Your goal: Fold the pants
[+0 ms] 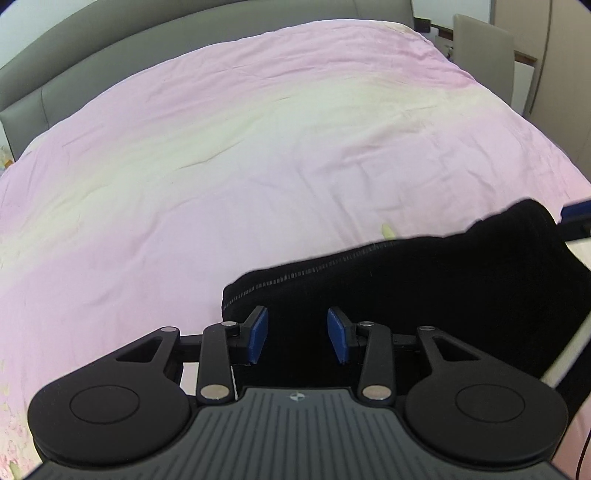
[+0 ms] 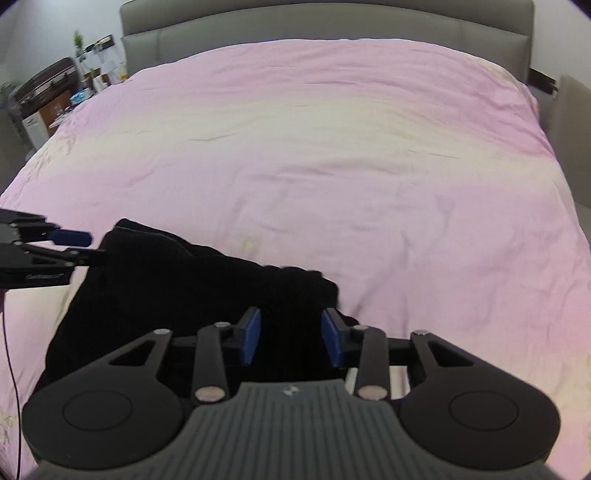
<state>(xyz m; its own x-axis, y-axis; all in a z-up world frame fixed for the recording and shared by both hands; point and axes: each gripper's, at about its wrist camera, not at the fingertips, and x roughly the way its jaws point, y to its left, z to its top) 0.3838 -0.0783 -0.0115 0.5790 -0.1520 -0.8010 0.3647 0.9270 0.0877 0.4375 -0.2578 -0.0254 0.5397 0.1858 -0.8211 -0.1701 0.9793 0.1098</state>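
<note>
Black pants [image 1: 424, 280] lie bunched on the near part of a pink bed cover [image 1: 258, 147], with a pale dotted seam along their far edge. My left gripper [image 1: 297, 332] sits at their left corner, and black cloth fills the gap between its blue pads. In the right wrist view the pants [image 2: 177, 288] spread to the left, and my right gripper [image 2: 290, 334] holds their right end, where cloth bulges over one finger. Each gripper shows at the edge of the other's view: the left gripper [image 2: 88, 245] at the pants' far corner and the right gripper [image 1: 576, 214] at the frame's right edge.
The bed cover [image 2: 369, 166] stretches wide and flat to a grey padded headboard [image 2: 332, 22]. A beige chair [image 1: 484, 44] stands at the far right corner of the bed. Shelves and boxes [image 2: 55, 96] crowd the far left side. A thin cable [image 2: 11, 350] hangs at the left.
</note>
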